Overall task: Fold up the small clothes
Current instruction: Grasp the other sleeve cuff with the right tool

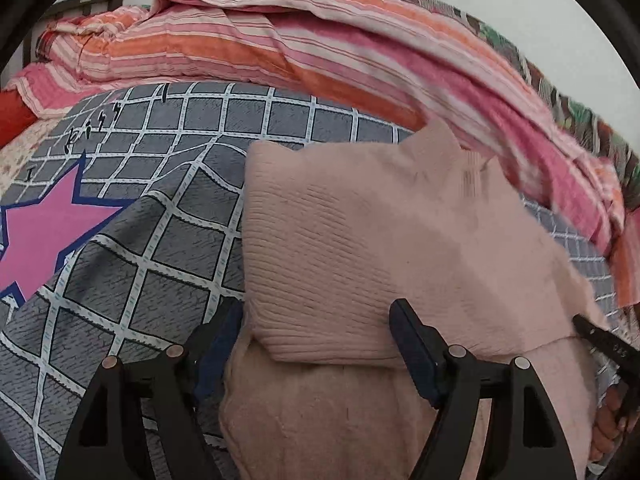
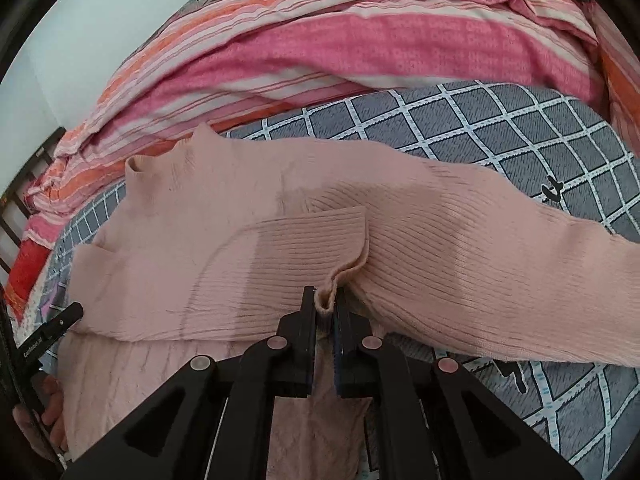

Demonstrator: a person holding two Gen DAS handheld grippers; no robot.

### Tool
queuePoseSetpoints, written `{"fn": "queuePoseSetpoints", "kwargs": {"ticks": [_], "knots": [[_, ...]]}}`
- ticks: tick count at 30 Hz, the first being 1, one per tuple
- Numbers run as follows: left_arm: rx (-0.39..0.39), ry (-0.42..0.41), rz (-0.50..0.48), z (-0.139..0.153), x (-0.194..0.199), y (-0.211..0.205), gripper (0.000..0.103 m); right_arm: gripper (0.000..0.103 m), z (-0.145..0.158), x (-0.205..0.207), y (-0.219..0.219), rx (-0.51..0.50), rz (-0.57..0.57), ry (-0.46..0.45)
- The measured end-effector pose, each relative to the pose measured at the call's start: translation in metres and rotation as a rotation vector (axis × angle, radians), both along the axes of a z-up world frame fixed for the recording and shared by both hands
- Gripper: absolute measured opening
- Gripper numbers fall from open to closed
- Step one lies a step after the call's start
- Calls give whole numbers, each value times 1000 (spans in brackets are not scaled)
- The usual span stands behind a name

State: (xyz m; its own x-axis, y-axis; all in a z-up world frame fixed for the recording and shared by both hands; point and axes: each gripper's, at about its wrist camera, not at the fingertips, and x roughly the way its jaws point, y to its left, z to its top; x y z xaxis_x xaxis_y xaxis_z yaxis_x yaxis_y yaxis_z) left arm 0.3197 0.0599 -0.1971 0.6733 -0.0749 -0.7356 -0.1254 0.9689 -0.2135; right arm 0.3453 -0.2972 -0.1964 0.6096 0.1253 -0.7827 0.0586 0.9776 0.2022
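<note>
Home bedroom, bed with grey checked sheet (image 1: 168, 240) under the tongs, striped pink-orange quilt (image 1: 248, 44) bunched beyond them, dark headboard (image 1: 80, 4) far left, pale wall (image 2: 100, 32) behind.

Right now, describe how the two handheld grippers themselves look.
Both are matte black. The left gripper has two angular fingers with dark blue pads, round copper-coloured pivot pins, and triangular cut-outs in the linkage arms. The right gripper has the same build: black fingers, blue pad edges, copper pins. Small pale lettering runs along one finger, too small to read. No cables show.
</note>
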Motion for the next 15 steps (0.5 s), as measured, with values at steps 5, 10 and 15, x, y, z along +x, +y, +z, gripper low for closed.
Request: {"fn": "queuePoseSetpoints", "kwargs": {"ticks": [5,10,15], "knots": [[48,14,-2,0,1,-6,76,8,1,-1,2,-24,1,4],[86,15,8,0,1,-10,77,17,20,-11,-15,-32,-26,-3],[89,17,5,0,2,-10,79,66,60,-48,-63,-176,-156,-159]]}}
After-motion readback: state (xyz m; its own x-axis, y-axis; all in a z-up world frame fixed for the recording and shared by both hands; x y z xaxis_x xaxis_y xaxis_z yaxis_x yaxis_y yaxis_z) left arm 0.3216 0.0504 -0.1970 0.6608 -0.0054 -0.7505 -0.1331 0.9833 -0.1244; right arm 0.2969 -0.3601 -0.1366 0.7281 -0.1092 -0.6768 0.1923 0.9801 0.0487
